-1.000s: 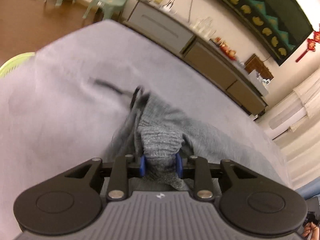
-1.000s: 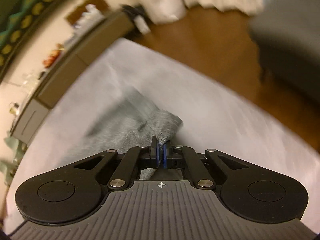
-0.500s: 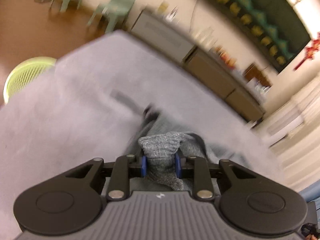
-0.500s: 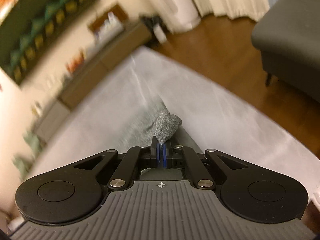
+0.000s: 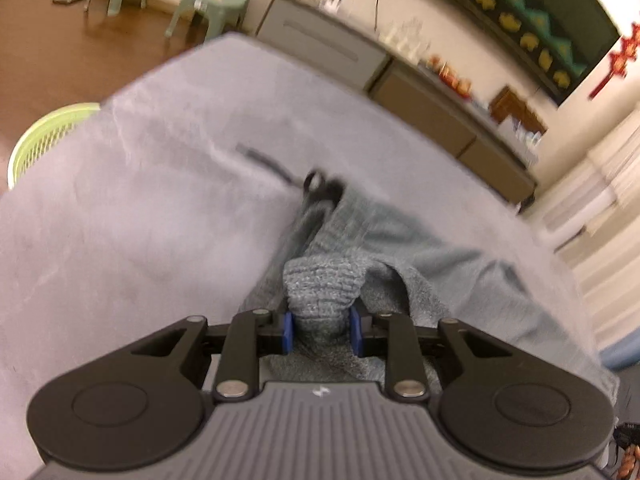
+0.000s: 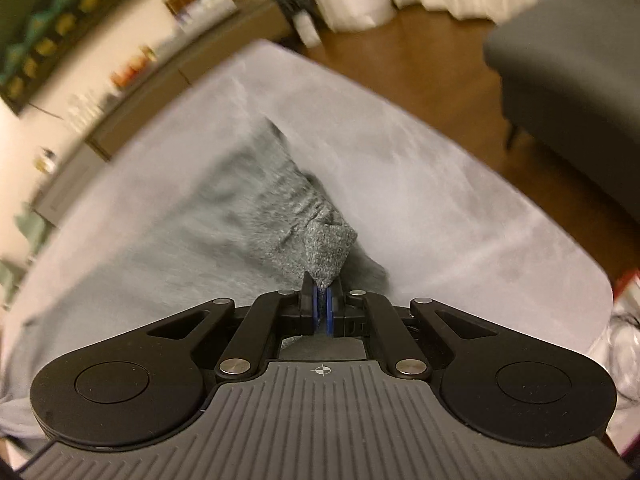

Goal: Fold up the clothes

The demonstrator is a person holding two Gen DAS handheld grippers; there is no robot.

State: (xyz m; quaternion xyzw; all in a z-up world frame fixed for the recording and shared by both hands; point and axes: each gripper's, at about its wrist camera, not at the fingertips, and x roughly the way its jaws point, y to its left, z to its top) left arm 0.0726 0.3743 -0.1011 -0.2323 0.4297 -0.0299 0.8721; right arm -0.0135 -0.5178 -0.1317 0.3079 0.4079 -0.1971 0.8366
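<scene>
Sweater [image 5: 384, 240] of grey knit lies on the desk [image 5: 120, 208], which carries a pale cover, and stretches forward and away from both grippers. The left gripper [image 5: 323, 330] has its fingers clamped on a thick bunched edge; the right gripper [image 6: 322, 310] has its fingers pressed nearly together on a thin corner. Both grippers sit low and point along the garment, so neither seems nearer.
</scene>
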